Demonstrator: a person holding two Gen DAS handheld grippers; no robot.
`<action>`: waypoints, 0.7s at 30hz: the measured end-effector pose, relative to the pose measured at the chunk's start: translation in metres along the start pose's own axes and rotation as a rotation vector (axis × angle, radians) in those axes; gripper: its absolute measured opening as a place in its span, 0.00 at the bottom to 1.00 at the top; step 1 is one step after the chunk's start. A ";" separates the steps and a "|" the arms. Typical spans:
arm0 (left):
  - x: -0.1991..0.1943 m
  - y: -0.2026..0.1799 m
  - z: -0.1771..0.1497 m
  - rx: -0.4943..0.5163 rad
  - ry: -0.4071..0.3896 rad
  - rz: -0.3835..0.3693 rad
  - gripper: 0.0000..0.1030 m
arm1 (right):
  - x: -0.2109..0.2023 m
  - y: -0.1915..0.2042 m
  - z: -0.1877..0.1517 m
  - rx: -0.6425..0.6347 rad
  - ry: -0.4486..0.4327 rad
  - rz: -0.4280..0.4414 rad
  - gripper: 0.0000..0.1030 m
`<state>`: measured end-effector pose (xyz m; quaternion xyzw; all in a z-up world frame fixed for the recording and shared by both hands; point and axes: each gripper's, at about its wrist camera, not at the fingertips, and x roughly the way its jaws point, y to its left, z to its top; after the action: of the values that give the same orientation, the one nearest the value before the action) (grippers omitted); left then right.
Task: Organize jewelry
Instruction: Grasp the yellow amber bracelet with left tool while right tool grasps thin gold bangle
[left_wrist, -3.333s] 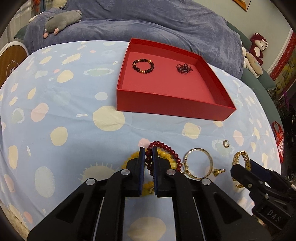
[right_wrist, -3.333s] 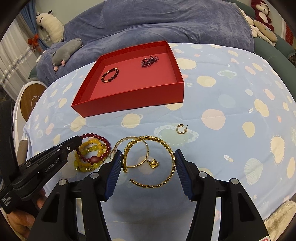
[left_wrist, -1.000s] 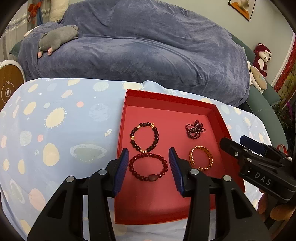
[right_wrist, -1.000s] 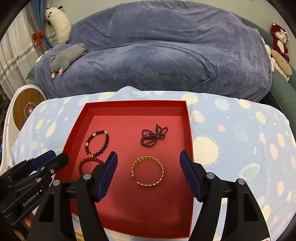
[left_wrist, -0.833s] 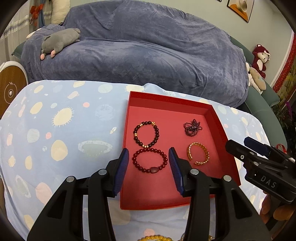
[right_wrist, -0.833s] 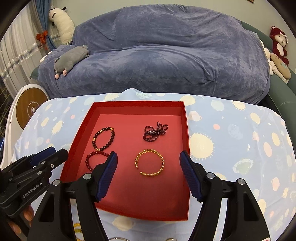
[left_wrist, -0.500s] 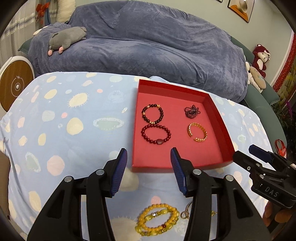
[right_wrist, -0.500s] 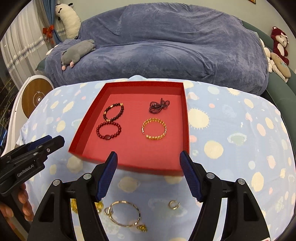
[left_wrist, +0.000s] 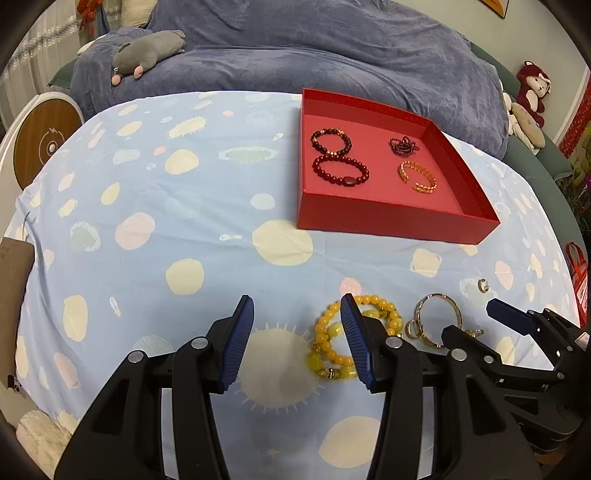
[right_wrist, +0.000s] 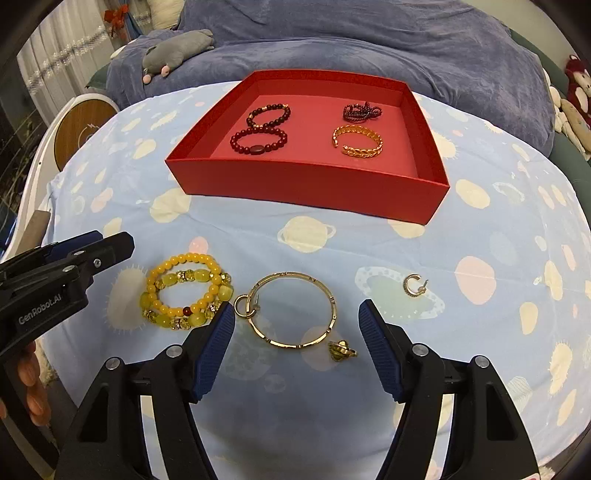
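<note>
On the left tool (right_wrist: 110, 247), white lettering reads "GenRobot.AI".

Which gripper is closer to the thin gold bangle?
Right. The right gripper has its open fingers on either side of the gold bangle; the left gripper is off beside the yellow bead bracelets.

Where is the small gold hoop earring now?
In the right wrist view, the small gold hoop earring lies alone on the tablecloth, right of the gold bangle.

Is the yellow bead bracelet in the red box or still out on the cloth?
Out. The yellow bead bracelet lies on the spotted cloth, in front of the red box, beside a thin gold bangle.
</note>
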<state>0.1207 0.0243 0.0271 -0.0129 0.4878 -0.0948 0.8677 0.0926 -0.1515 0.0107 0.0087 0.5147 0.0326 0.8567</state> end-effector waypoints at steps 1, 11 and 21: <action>0.001 0.000 -0.002 0.000 0.003 0.001 0.45 | 0.003 0.001 -0.001 0.002 0.005 -0.001 0.65; 0.009 0.002 -0.006 -0.027 0.026 -0.005 0.47 | 0.027 0.001 -0.002 0.009 0.054 -0.001 0.66; 0.014 0.003 -0.009 -0.047 0.042 -0.025 0.47 | 0.030 0.004 -0.001 -0.028 0.021 -0.016 0.58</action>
<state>0.1206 0.0257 0.0101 -0.0374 0.5076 -0.0941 0.8556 0.1055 -0.1451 -0.0159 -0.0076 0.5234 0.0330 0.8514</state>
